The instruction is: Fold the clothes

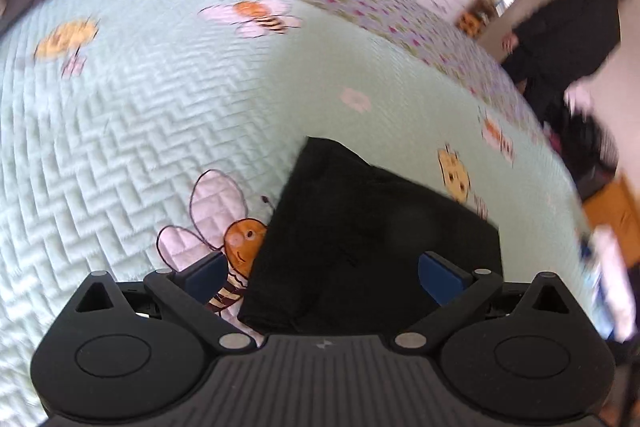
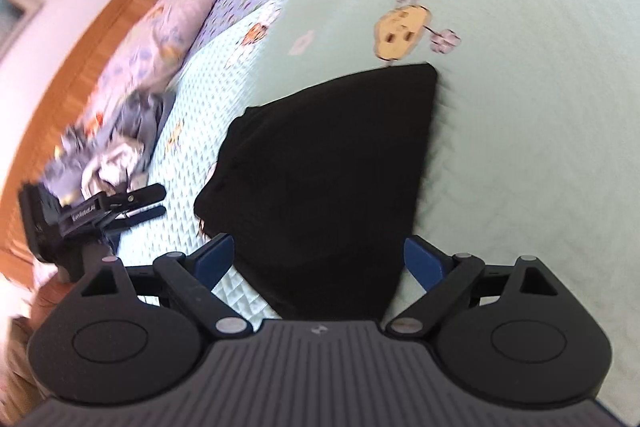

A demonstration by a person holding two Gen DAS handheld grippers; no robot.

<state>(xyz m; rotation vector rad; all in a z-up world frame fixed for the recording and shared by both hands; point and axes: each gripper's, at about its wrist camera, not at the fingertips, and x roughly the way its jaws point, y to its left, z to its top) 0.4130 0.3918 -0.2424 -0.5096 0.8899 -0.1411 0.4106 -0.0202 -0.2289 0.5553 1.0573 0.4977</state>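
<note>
White lettering runs along the side of the left gripper (image 2: 136, 201), out at nine o'clock in the right wrist view. It reads roughly "GenRobot.AI", though blur makes the letters uncertain. Nothing else readable: wall stickers at twelve o'clock are just smears.

One folded black garment (image 1: 360, 239) lies on one bee-patterned quilt (image 1: 120, 131), with two grippers, the left gripper (image 1: 322, 273) and the right gripper (image 2: 318, 259), one pillow (image 2: 176, 15), one heap of crumpled clothes (image 2: 116, 143) and one person (image 1: 568, 39).
</note>
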